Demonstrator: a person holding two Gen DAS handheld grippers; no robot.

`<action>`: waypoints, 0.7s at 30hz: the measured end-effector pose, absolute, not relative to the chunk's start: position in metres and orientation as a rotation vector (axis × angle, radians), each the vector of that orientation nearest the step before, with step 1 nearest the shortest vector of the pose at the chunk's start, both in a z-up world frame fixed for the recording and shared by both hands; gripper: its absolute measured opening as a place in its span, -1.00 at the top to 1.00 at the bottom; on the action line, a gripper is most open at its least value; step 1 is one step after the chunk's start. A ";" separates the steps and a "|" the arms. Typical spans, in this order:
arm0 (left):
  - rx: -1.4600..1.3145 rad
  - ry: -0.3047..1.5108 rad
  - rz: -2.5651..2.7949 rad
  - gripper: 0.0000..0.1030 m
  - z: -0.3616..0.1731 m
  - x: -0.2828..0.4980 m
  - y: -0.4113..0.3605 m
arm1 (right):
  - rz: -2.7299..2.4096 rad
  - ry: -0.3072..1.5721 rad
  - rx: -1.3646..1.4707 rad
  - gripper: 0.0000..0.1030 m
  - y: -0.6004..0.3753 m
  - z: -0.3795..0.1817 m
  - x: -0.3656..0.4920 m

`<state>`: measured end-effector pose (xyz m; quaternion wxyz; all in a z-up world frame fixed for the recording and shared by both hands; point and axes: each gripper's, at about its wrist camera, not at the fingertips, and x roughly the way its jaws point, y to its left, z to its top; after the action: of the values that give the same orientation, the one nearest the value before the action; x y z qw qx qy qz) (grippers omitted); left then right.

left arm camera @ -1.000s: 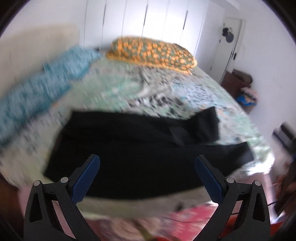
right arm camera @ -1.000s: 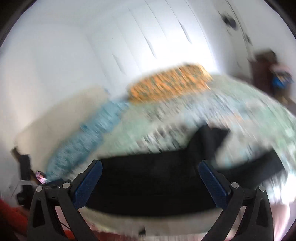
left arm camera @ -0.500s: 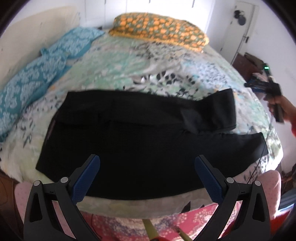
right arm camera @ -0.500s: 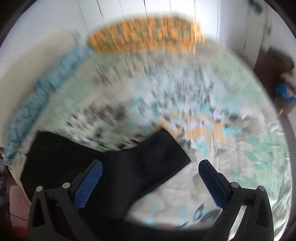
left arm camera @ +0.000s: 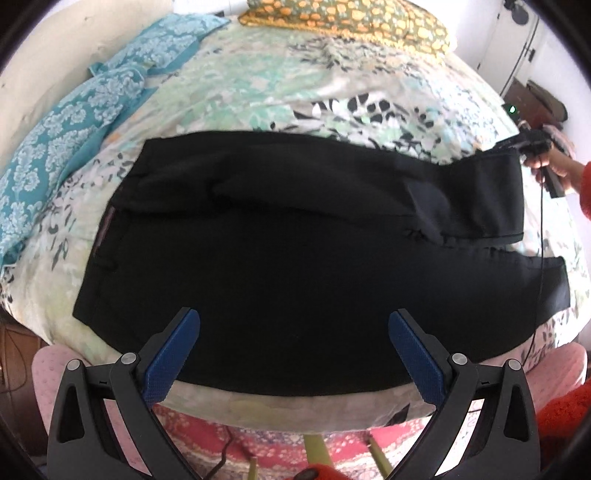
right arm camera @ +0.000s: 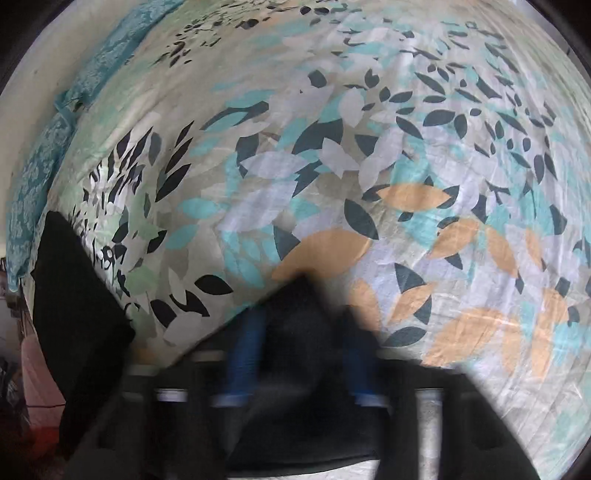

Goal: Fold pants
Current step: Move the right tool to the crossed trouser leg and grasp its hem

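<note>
Black pants [left arm camera: 295, 258] lie spread flat across the floral bedspread [left arm camera: 258, 85], waist at the left and the two legs running right. My left gripper [left arm camera: 293, 317] hangs open over the near edge of the pants, with nothing between its blue pads. At the far right, a hand holds my right gripper [left arm camera: 515, 144] at the end of the far leg. In the right wrist view, the right gripper [right arm camera: 301, 332] is blurred and its jaws are closing, with the black corner of that leg [right arm camera: 299, 295] between the pads. The waist end [right arm camera: 81, 302] shows at the left.
An orange patterned pillow [left arm camera: 347, 18] lies at the head of the bed, and teal patterned pillows [left arm camera: 74, 110] run along the left wall. A thin cable [left arm camera: 541, 258] hangs from the right gripper across the leg ends. A red patterned rug [left arm camera: 207, 439] covers the floor below the bed's near edge.
The right gripper swept right and down to the far leg's end, and its jaws went from wide open to narrow around the fabric. The left gripper sank closer and tilted down.
</note>
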<state>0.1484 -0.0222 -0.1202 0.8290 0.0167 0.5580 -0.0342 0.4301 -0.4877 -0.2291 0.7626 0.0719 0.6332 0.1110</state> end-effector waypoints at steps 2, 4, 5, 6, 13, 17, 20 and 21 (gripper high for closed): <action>0.048 1.198 -0.088 -0.99 -0.124 0.150 -0.030 | 0.216 1.310 0.180 0.72 -0.498 -0.207 0.412; 0.058 1.201 -0.107 -0.99 -0.124 0.151 -0.038 | 0.074 1.228 0.213 0.72 -0.538 -0.181 0.380; 0.059 1.196 -0.120 -0.99 -0.123 0.151 -0.041 | -0.002 1.208 0.226 0.72 -0.555 -0.174 0.366; 0.064 1.189 -0.133 -0.99 -0.123 0.151 -0.044 | -0.102 1.193 0.241 0.72 -0.576 -0.168 0.347; 0.083 1.225 -0.197 -0.98 -0.134 0.139 -0.068 | -0.316 1.252 0.423 0.28 -0.648 -0.206 0.240; 0.136 1.189 -0.184 -0.98 -0.126 0.137 -0.072 | -0.322 1.136 0.505 -0.13 -0.669 -0.197 0.226; 0.122 1.186 -0.150 -0.98 -0.126 0.146 -0.068 | -0.295 1.133 0.535 -0.13 -0.674 -0.200 0.241; 0.114 1.190 -0.140 -0.98 -0.127 0.148 -0.067 | -0.288 1.141 0.521 -0.13 -0.670 -0.203 0.248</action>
<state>0.1484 -0.0670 -0.1273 0.8242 0.0535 0.5599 -0.0660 0.2478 -0.6697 -0.2029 0.8000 0.2428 0.5320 -0.1342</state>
